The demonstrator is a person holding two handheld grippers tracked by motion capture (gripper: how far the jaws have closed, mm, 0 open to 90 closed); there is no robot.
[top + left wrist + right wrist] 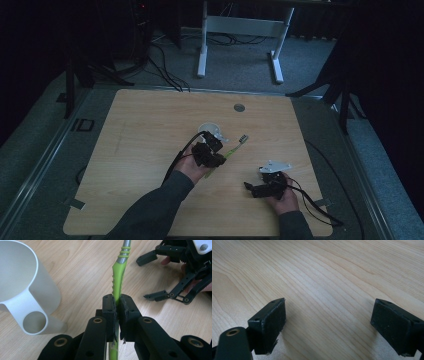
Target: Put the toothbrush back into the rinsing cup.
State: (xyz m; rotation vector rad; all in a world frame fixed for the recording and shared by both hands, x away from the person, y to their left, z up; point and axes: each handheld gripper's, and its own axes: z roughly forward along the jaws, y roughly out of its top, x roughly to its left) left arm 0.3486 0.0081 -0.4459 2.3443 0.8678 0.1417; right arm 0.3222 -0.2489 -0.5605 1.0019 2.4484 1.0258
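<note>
Work in hand: the left gripper [117, 302] pinches a green toothbrush [119, 277] by its handle, just beside a white cup [27, 290].
Left gripper: pads pressed together on the green handle, nothing else between them.
Toothbrush: its long axis runs straight out from the jaws, up and to the right across the surface [150, 130] in the high view, the bristle head [243, 138] at the far end; the tail of the handle sticks out behind the jaws toward the person.
Cup: upright, mouth open, on the far side of the left gripper [209, 150] and left of the brush line; its handle loop faces the gripper.
Key relation: the brush head points past the cup [209, 129], not into it, so by my reading the brush would need tipping and swinging left to enter.
Right gripper: jaws spread wide, holding nothing, low over bare wood at the near right [265, 186], well apart from cup and brush.
Nearer hand: the left.
</note>
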